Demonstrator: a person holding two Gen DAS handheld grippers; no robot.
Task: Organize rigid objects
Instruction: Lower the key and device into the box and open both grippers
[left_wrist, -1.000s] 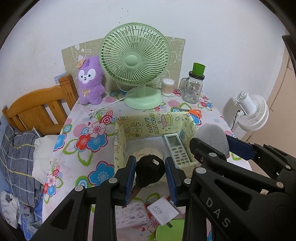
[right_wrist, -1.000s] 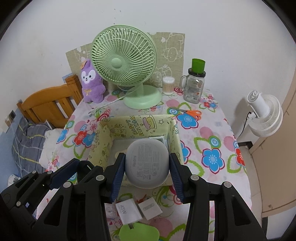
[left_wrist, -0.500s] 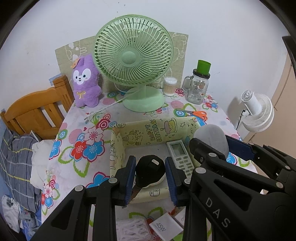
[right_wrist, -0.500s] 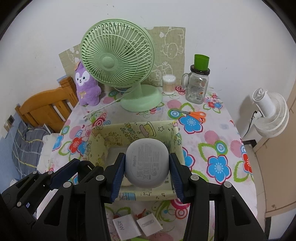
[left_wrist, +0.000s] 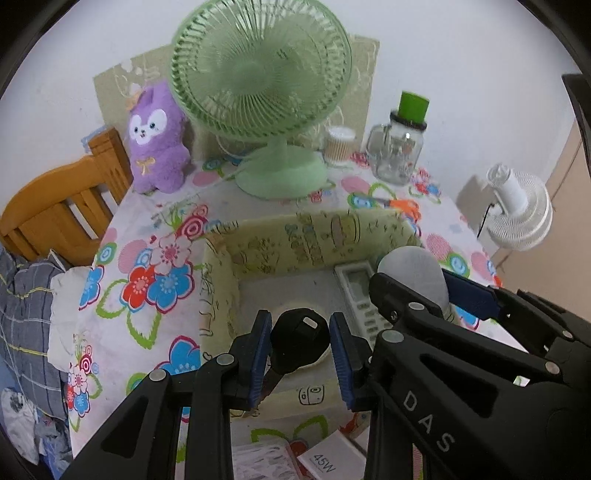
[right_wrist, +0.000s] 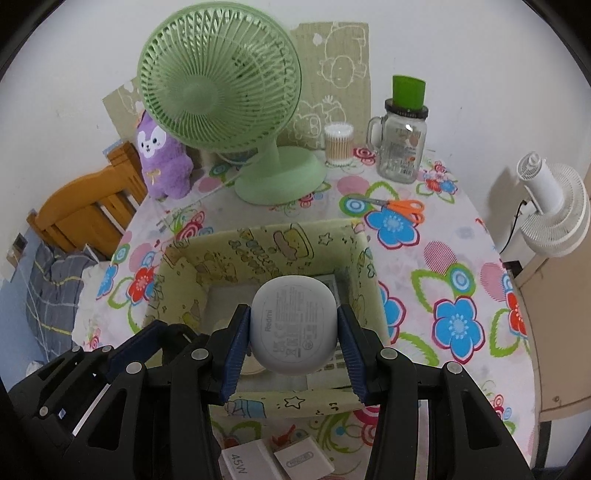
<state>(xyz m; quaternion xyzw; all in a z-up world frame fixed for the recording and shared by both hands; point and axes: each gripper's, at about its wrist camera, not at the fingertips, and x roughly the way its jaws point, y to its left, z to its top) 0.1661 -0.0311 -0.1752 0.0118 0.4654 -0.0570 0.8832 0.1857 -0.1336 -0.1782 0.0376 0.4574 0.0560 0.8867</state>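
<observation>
My left gripper (left_wrist: 300, 350) is shut on a black round-headed object (left_wrist: 299, 334) with a thin blade hanging below it. It hangs over the near left part of a yellow-green cartoon-print fabric box (left_wrist: 306, 229). My right gripper (right_wrist: 293, 339) is shut on a pale grey rounded Redmi case (right_wrist: 293, 325), held over the same box (right_wrist: 258, 236) toward its right side. That case (left_wrist: 410, 273) also shows in the left wrist view. A white remote control (left_wrist: 360, 291) lies on the box floor, and a cream round thing is partly hidden under the black object.
Behind the box stand a green desk fan (right_wrist: 218, 92), a purple plush (right_wrist: 162, 162), a cotton-swab tub (right_wrist: 338, 142) and a glass jar with a green lid (right_wrist: 400, 147). Orange scissors (right_wrist: 402, 208) lie at the right. Two white chargers (right_wrist: 243, 461) lie near the front edge.
Both grippers have moved forward and down over the box with their objects still held. The chargers on the cloth have slid toward the bottom of both views.
</observation>
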